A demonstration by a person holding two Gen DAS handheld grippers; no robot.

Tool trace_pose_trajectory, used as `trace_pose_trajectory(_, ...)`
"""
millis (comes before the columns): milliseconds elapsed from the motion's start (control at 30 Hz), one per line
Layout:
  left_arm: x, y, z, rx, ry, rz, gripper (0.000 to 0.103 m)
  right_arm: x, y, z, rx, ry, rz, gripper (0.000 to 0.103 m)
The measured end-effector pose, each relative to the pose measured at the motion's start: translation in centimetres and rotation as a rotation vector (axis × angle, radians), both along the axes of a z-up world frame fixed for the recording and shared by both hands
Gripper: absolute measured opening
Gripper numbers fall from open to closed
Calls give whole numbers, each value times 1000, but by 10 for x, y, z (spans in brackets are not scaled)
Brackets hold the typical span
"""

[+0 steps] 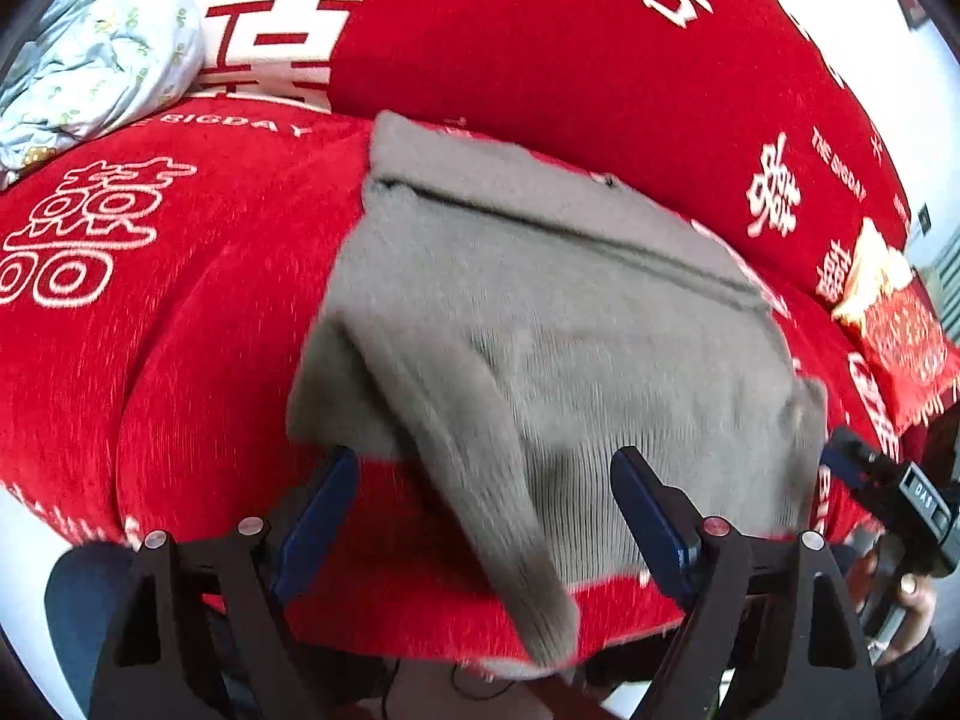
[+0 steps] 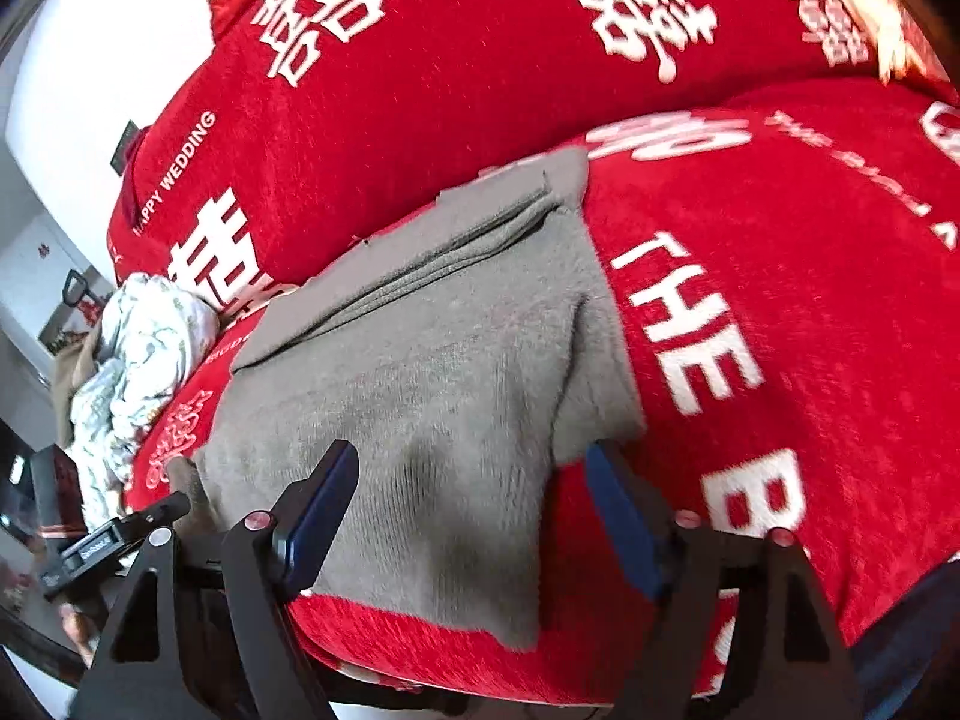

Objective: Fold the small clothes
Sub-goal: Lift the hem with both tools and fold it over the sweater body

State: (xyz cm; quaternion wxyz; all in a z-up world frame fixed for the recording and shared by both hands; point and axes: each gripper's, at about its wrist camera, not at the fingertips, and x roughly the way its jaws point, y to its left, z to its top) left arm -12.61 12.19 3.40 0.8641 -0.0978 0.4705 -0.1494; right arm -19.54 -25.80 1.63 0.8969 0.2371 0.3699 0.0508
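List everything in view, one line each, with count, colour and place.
sweater: one, grey, partly folded on the sofa seat, a sleeve hanging over the front edge.
bundle of cloth: one, pale blue with a floral print, crumpled at the seat's far end.
sofa cover: one, red with white lettering, over seat and backrest.
cushion: one, red and gold, at the other end.
left gripper: open, above the sweater.
right gripper: open, above the sweater.

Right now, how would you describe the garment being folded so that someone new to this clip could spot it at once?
Start from the red cover with white lettering spread over the whole surface. At its near edge, just ahead of both pairs of open fingers, lies a grey knitted garment, folded over, with one part trailing off the edge. It is plain grey, unlike the crumpled pale floral cloth farther back.
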Motion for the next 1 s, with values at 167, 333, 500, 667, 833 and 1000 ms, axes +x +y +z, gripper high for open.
trace_pose_trajectory(167,-4,-7,-15,14,40,0,75,-10,14,-6,-58,5,48,81)
trace_pose_trajectory(333,-1,-19,-21,40,76,-32,7,-3,34,-17,-143,38,103,66)
trace_pose_trajectory(500,-9,-14,-3,43,30,-3,7,0,28,-11,-79,64,120,14)
trace_pose_trajectory(667,-7,-8,34,-11,-64,11,7,-7,16,22,-9,-47,104,13)
trace_pose_trajectory(833,16,-7,57,-26,-105,35,7,4,16,56,10,-138,100,13)
trace_pose_trajectory(1000,44,0,65,-65,-104,94,7,28,21,76,-23,-167,102,13)
